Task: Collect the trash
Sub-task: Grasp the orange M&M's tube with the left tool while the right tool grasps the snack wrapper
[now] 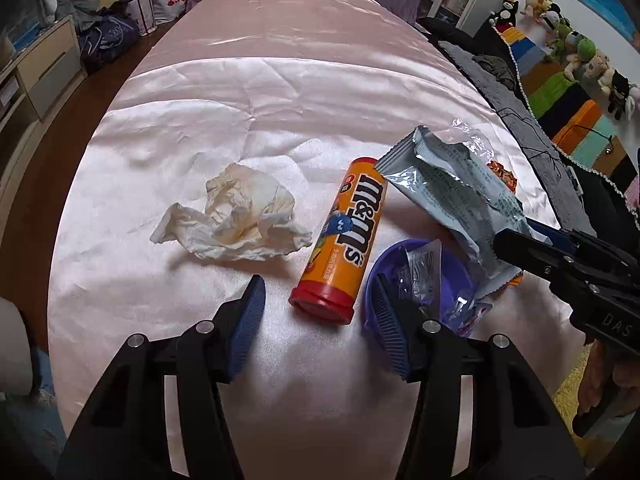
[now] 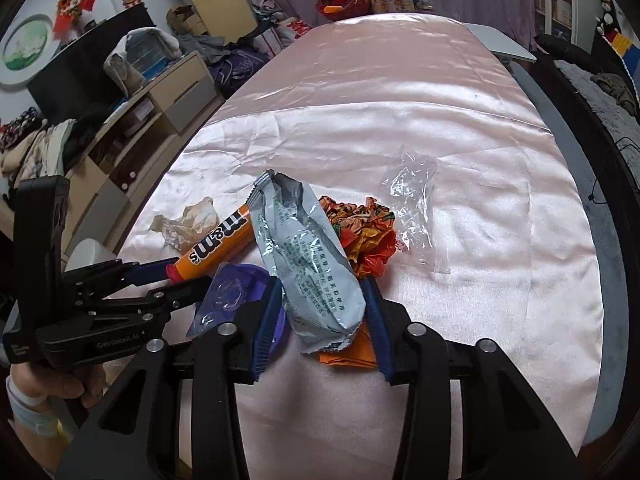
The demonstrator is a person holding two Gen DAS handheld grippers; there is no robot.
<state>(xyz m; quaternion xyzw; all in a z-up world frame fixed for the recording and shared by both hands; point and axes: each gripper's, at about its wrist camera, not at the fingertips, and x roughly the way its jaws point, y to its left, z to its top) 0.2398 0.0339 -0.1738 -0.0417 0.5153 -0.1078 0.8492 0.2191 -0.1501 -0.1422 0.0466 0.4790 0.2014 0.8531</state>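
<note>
Nearest the right claw (image 2: 322, 320), the silver foil snack wrapper (image 2: 308, 264) lies between its blue pads (image 2: 266, 328); the jaws stand fairly narrow around the wrapper's near end, though whether the pads already press it cannot be told. Under that end lies a flat orange wrapper (image 2: 348, 358).

The left claw (image 1: 320, 316) is half open and empty. Its right pad (image 1: 390, 332) sits at the rim of the small purple bowl (image 1: 384, 256), which holds clear plastic scraps, and the orange candy tube with a red cap (image 1: 344, 236) lies just ahead between its fingers.

Further left of that claw sits a crumpled white tissue (image 1: 240, 216). Beyond the right claw lie a crumpled red-and-orange foil ball (image 2: 368, 236) and a clear plastic bag (image 2: 412, 208).

The step in hand looks like gripping the first pieces. Next, each claw would need to close firmly and lift, the right one without dragging the orange wrapper beneath.

All the trash rests on a pink satin bedspread (image 2: 380, 112). It stretches bare far ahead, with its edges well apart from the pile. The two claws stand close together, so lifting apart seems wise.
</note>
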